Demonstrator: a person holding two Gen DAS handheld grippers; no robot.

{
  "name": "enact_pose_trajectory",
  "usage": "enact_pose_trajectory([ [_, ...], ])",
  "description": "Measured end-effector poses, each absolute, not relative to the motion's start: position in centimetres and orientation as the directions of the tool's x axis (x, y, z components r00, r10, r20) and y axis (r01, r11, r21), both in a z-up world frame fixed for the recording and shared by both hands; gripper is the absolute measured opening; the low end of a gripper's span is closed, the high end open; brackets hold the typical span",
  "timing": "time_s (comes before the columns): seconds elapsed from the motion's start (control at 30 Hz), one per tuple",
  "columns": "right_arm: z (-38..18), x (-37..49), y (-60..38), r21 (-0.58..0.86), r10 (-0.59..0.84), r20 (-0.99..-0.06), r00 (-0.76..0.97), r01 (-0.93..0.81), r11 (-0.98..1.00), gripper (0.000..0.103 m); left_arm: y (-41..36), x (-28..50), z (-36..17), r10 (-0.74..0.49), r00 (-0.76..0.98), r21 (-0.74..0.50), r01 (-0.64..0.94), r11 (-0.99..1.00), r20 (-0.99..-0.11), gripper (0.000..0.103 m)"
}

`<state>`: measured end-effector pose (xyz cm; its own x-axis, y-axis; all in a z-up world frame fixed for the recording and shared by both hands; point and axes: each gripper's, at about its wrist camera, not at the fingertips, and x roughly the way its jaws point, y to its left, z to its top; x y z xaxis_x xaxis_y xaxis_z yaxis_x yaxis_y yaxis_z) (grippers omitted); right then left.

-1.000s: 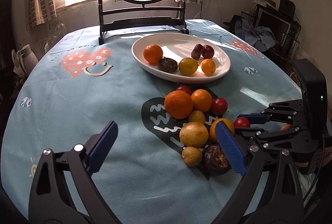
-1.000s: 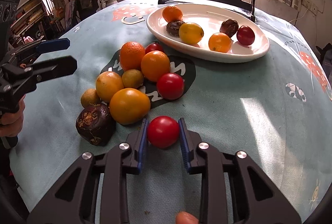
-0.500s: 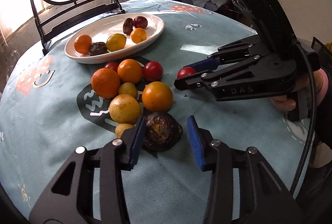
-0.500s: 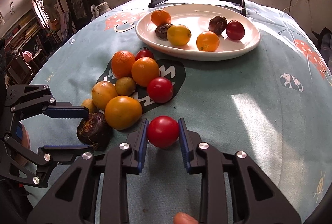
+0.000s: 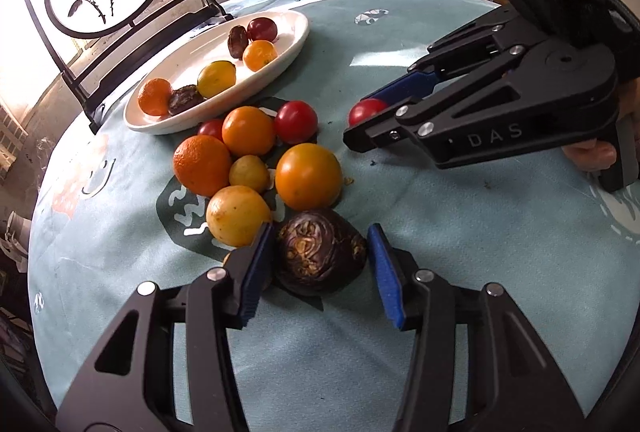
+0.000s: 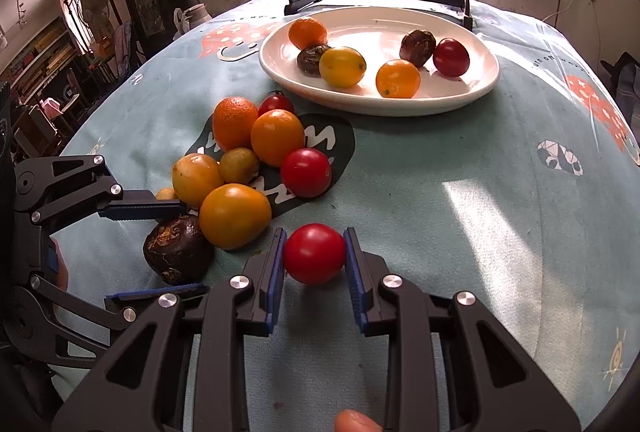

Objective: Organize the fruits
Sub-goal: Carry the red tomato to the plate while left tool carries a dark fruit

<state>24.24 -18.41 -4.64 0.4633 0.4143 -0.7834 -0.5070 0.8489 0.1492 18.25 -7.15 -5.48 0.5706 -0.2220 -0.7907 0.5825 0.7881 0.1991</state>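
Fruits lie in two groups on the table (image 6: pixel 460 192): a loose cluster on the cloth's dark patch and six pieces in the white plate (image 6: pixel 476 88) beyond it. The right gripper (image 6: pixel 314 256) reaches in low from the near edge, level with the cloth, its blue pads pressed to both sides of a red tomato (image 6: pixel 314 253), which it grips just clear of the cluster; in the left view the same tomato (image 5: pixel 365 111) shows at the tips of the right gripper (image 5: pixel 360 120). The left gripper (image 5: pixel 320 260) points across the table toward the plate (image 5: pixel 296 44), its fingers parted wider than the dark fruit (image 5: pixel 320 252) that sits between them at the cluster's near end. The left pad (image 5: pixel 256 272) lies just beside the fruit; the right pad (image 5: pixel 386 272) stands apart from it, so nothing is held. From the right view the dark fruit (image 6: pixel 178 250) rests against a large orange (image 6: pixel 234 214), with the left gripper (image 6: pixel 156 248) bracketing it. Compared with half a second ago, the left gripper has advanced, so the dark fruit now sits deeper between its fingers; the right grip on the tomato is unchanged.
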Motion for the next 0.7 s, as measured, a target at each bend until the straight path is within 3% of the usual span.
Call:
enact_pose_trajectory([
  [0.5, -3.9, 23.7, -18.6, 0.150, 0.425, -0.768, 0.479, -0.511, 0.846, 0.029, -4.6, 18.6, -2.9, -0.351, 0.560, 0.021, 0.551, 0.835, -0.750, 0.046],
  [0.7, -1.6, 25.0, -19.9, 0.270, 0.517, -0.690, 0.507, -0.482, 0.833, 0.029, -2.8, 21.4, -0.1, -0.380, 0.581, -0.047, 0.506, 0.861, -0.720, 0.046],
])
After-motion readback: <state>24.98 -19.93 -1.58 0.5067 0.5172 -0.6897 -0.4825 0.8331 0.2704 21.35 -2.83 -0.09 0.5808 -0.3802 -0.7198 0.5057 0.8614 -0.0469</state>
